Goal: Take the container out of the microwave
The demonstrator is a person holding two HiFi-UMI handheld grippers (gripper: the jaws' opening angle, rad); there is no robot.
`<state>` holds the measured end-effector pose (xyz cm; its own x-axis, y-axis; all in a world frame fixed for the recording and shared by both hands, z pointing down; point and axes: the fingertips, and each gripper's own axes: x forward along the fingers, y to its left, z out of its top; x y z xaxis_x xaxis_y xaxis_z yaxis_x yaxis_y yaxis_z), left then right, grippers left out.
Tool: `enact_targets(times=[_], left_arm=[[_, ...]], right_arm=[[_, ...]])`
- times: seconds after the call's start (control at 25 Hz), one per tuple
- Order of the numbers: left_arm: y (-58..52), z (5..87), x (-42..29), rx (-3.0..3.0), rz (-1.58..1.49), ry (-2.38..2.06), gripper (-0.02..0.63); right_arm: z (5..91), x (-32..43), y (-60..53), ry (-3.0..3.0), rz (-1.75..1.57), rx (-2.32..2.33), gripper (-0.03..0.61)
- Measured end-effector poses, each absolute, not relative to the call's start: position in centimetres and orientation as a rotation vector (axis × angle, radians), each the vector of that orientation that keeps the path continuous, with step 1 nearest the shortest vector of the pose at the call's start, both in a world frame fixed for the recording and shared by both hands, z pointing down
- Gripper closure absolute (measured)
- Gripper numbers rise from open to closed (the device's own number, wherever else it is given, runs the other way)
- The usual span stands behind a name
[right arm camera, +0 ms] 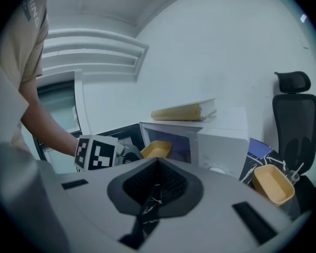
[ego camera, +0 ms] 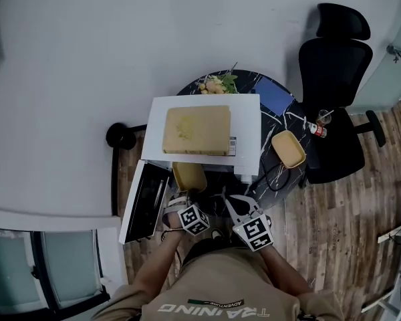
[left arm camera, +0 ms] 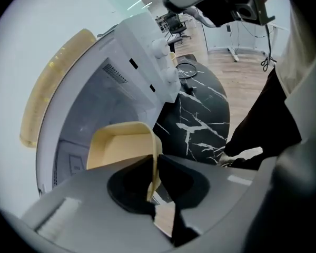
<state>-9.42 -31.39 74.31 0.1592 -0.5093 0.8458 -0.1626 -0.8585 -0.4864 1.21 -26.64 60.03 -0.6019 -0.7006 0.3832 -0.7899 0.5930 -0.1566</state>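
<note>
Two grippers work mid-frame: the left gripper (ego camera: 183,195) (left arm camera: 154,174) has its jaws pinched on the yellow container's (ego camera: 188,176) (left arm camera: 120,149) wall at the open microwave's (ego camera: 247,134) mouth; the right gripper's (ego camera: 232,204) (right arm camera: 155,195) jaws sit closed, empty, lower right.

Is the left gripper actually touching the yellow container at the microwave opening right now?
Touching. The left gripper view shows the left gripper's jaws closed on the yellow container's side wall, with no gap on either side.
</note>
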Motion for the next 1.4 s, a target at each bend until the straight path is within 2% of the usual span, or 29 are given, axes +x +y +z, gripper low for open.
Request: enact_targets(times=[0.36, 0.8, 1.4], left_arm=[[-26.2, 74.5, -12.3, -2.221, -1.729, 0.717, 0.572], [-17.8, 75.1, -15.4, -2.266, -1.653, 0.642, 0.575], [-10.6, 75.5, -11.4, -2.301, -1.593, 0.619, 0.578]], right_arm=[[60.3, -1.7, -23.3, -2.525, 0.393, 1.195, 0.571], [60.1, -3.8, -13.0, -2.387, 0.402, 1.327, 0.571], [60.3, -0.3, -4.2, -2.311, 0.436, 1.375, 0.571]])
